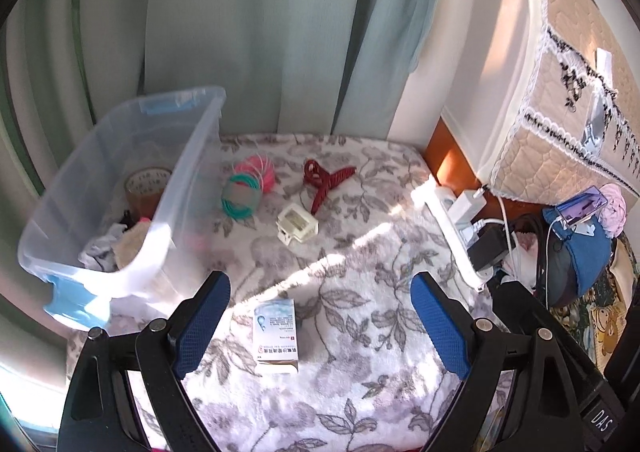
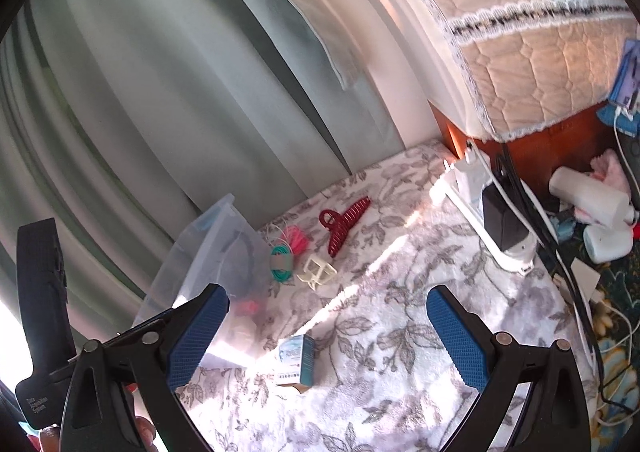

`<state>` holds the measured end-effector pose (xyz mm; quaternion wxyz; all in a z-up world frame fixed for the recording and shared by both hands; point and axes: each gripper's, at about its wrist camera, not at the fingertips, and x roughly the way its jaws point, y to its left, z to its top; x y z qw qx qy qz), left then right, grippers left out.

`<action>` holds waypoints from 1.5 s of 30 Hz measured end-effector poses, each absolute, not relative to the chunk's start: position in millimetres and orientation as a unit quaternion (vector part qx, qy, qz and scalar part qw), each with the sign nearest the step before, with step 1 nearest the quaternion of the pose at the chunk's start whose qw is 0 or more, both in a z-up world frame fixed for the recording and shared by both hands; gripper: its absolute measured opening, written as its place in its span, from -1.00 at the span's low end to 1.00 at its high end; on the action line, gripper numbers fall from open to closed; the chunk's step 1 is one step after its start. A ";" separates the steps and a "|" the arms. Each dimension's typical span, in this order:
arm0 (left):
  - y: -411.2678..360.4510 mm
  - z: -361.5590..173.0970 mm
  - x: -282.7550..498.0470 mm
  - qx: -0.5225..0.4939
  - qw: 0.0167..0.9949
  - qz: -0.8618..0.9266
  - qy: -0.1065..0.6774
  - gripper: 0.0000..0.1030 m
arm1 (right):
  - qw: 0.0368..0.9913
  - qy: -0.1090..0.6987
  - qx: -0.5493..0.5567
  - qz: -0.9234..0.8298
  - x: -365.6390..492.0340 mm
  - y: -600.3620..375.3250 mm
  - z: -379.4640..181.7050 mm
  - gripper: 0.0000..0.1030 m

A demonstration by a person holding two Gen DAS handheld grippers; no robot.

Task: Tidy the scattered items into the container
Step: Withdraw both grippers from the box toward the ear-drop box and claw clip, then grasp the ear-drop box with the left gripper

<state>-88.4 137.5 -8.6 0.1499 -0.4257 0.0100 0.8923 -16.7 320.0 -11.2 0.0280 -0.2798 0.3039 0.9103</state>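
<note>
A small medicine box (image 1: 276, 336) lies on the floral blanket (image 1: 360, 252), between the spread, empty jaws of the left gripper (image 1: 320, 326). The right gripper (image 2: 328, 336) is likewise wide apart, the box low between its fingers. Beyond lie a white clip (image 1: 297, 223), red claw clip (image 1: 325, 182) and coiled hair ties (image 1: 246, 190), beside the clear plastic bin (image 1: 188, 180).

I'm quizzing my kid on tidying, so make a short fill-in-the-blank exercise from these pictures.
1. The hair clip on the blanket is dark ____.
2. The clear bin sits to the ____ of the hair clip.
3. Both claws, left claw and right claw, are ____.
4. The item nearest the claws is a small ____.

Answers: red; left; open; box
</note>
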 end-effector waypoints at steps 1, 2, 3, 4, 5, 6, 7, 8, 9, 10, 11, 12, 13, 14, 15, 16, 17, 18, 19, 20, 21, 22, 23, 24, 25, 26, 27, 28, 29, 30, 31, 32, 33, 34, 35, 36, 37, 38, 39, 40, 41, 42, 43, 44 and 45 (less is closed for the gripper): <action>137.9 -13.5 -90.2 -0.432 0.151 0.889 0.008 0.79 | 0.028 0.304 -0.286 0.908 -18.2 321.2 -15.6 0.97; 137.5 -18.9 -92.2 -0.438 0.152 0.886 0.004 0.79 | 0.027 0.303 -0.291 0.907 -19.8 322.2 -20.1 0.97; 136.5 -25.2 -94.6 -0.446 0.153 0.882 -0.001 0.79 | 0.025 0.302 -0.299 0.905 -21.7 323.1 -24.7 0.98; 135.2 -31.5 -96.9 -0.454 0.152 0.878 -0.006 0.79 | 0.021 0.300 -0.307 0.903 -23.8 323.6 -29.7 0.99; 133.7 -37.9 -99.1 -0.461 0.150 0.874 -0.011 0.79 | 0.019 0.299 -0.316 0.900 -25.3 324.0 -34.4 1.00; 131.8 -44.5 -101.5 -0.468 0.147 0.872 -0.015 0.79 | 0.020 0.298 -0.323 0.898 -26.5 324.4 -39.2 1.00; 130.1 -50.5 -103.6 -0.473 0.142 0.870 -0.016 0.79 | 0.025 0.297 -0.330 0.896 -27.6 325.1 -44.1 1.00; 128.5 -56.1 -105.9 -0.477 0.137 0.868 -0.014 0.79 | 0.029 0.298 -0.336 0.893 -28.5 326.2 -48.8 1.00; 126.8 -61.7 -108.0 -0.479 0.131 0.868 -0.009 0.79 | 0.032 0.300 -0.340 0.891 -29.2 327.4 -52.9 1.00; 125.2 -67.8 -109.9 -0.482 0.125 0.867 -0.003 0.79 | 0.033 0.304 -0.342 0.888 -30.0 328.6 -56.7 1.00; 123.3 -73.5 -111.6 -0.486 0.121 0.866 0.000 0.79 | 0.034 0.307 -0.345 0.886 -30.8 329.5 -60.0 1.00; 120.9 -79.6 -113.2 -0.490 0.121 0.863 -0.004 0.79 | 0.035 0.309 -0.347 0.885 -31.7 329.9 -62.7 1.00; 119.0 -84.9 -114.4 -0.494 0.121 0.861 -0.008 0.80 | 0.035 0.310 -0.349 0.884 -32.7 329.7 -65.4 1.00; 117.8 -90.0 -115.4 -0.498 0.120 0.859 -0.010 0.80 | 0.036 0.309 -0.352 0.883 -33.8 329.3 -67.8 1.00; 117.6 -95.4 -116.3 -0.502 0.118 0.857 -0.008 0.80 | 0.036 0.308 -0.356 0.882 -35.1 328.7 -70.2 1.00; 118.0 -100.2 -116.8 -0.504 0.116 0.856 -0.004 0.81 | 0.038 0.307 -0.360 0.880 -36.3 328.3 -72.7 1.00; 118.9 -104.5 -117.4 -0.506 0.114 0.855 0.000 0.81 | 0.038 0.306 -0.362 0.880 -37.1 328.0 -74.7 1.00; 120.0 -108.6 -117.9 -0.510 0.114 0.852 0.004 0.81 | 0.038 0.306 -0.363 0.879 -37.9 327.9 -76.4 1.00; 120.8 -112.1 -118.5 -0.513 0.114 0.851 0.008 0.81 | 0.037 0.307 -0.365 0.878 -38.7 327.9 -78.1 1.00; 121.5 -115.0 -119.0 -0.514 0.112 0.850 0.012 0.81 | 0.035 0.308 -0.366 0.877 -39.5 328.1 -79.7 1.00; 122.1 -118.1 -119.6 -0.516 0.107 0.850 0.019 0.81 | 0.033 0.312 -0.368 0.875 -40.3 328.6 -81.5 1.00; 122.6 -121.4 -120.7 -0.521 0.103 0.847 0.024 0.81 | 0.031 0.318 -0.369 0.873 -41.2 329.3 -83.8 1.00; 122.5 -124.8 -122.0 -0.526 0.100 0.844 0.025 0.81 | 0.028 0.324 -0.372 0.870 -42.1 329.8 -86.2 1.00; 121.6 -127.7 -123.0 -0.530 0.096 0.842 0.024 0.80 | 0.027 0.328 -0.374 0.867 -43.0 329.8 -88.5 1.00; 120.6 -130.4 -124.0 -0.533 0.091 0.841 0.023 0.80 | 0.026 0.330 -0.378 0.865 -44.2 329.3 -90.8 1.00; 119.8 -132.9 -125.0 -0.537 0.086 0.839 0.023 0.80 | 0.024 0.329 -0.383 0.863 -45.6 328.2 -92.8 1.00; 119.2 -134.9 -125.6 -0.539 0.083 0.838 0.023 0.80 | 0.022 0.325 -0.388 0.862 -47.3 326.8 -94.4 1.00; 118.8 -136.5 -126.3 -0.540 0.082 0.837 0.023 0.80 | 0.022 0.321 -0.392 0.862 -48.5 325.4 -95.5 1.00; 118.5 -137.8 -127.1 -0.542 0.082 0.836 0.022 0.80 | 0.022 0.315 -0.394 0.863 -49.5 323.8 -95.9 1.00; 118.4 -138.9 -127.3 -0.542 0.081 0.836 0.021 0.80 | 0.022 0.310 -0.395 0.864 -50.7 322.2 -96.4 1.00; 118.3 -139.6 -127.6 -0.542 0.081 0.836 0.021 0.80 | 0.019 0.305 -0.397 0.865 -52.3 320.2 -96.7 1.00; 118.0 -140.3 -128.2 -0.542 0.082 0.836 0.019 0.79 | 0.015 0.302 -0.399 0.866 -53.7 318.6 -96.9 1.00; 117.5 -141.1 -128.8 -0.543 0.083 0.836 0.016 0.77 | 0.011 0.298 -0.400 0.867 -55.0 316.9 -97.1 1.00; 116.8 -142.0 -129.6 -0.543 0.084 0.835 0.014 0.69 | 0.009 0.295 -0.401 0.867 -56.0 315.4 -97.2 1.00; 116.5 -143.1 -130.3 -0.544 0.084 0.835 0.011 0.62 | 0.006 0.292 -0.402 0.868 -56.9 314.0 -97.5 1.00; 116.2 -144.1 -131.3 -0.545 0.085 0.834 0.009 0.56 | 0.004 0.289 -0.403 0.868 -58.2 312.7 -98.3 1.00; 115.8 -145.3 -132.3 -0.546 0.087 0.833 0.006 0.39 | 0.003 0.288 -0.404 0.868 -59.6 311.5 -99.3 1.00; 115.4 -146.8 -133.4 -0.548 0.087 0.832 0.004 0.24 | 0.002 0.286 -0.406 0.868 -60.9 310.4 -100.6 1.00; 115.0 -148.9 -134.7 -0.551 0.088 0.830 0.002 0.18 | 0.001 0.286 -0.408 0.867 -62.3 309.5 -102.0 1.00; 114.8 -151.5 -136.1 -0.554 0.089 0.827 0.000 0.07 | 0.001 0.285 -0.410 0.866 -63.8 308.9 -103.6 1.00; 114.5 -153.8 -136.8 -0.558 0.092 0.825 -0.003 -0.07 | 0.002 0.285 -0.413 0.865 -65.1 308.5 -105.1 1.00; 114.4 -155.3 -137.4 -0.559 0.093 0.824 -0.005 -0.07 | 0.002 0.285 -0.415 0.864 -66.4 308.1 -106.6 1.00; 114.4 -155.4 -137.6 -0.557 0.093 0.825 -0.006 -0.08 | 0.002 0.285 -0.417 0.863 -67.9 307.8 -108.2 1.00; 114.6 -155.1 -137.8 -0.555 0.095 0.826 -0.007 -0.08 | 0.001 0.285 -0.419 0.862 -69.4 307.4 -109.7 1.00; 114.8 -154.8 -138.3 -0.554 0.096 0.827 -0.007 -0.08 | 0.001 0.285 -0.420 0.862 -70.7 307.0 -111.1 1.00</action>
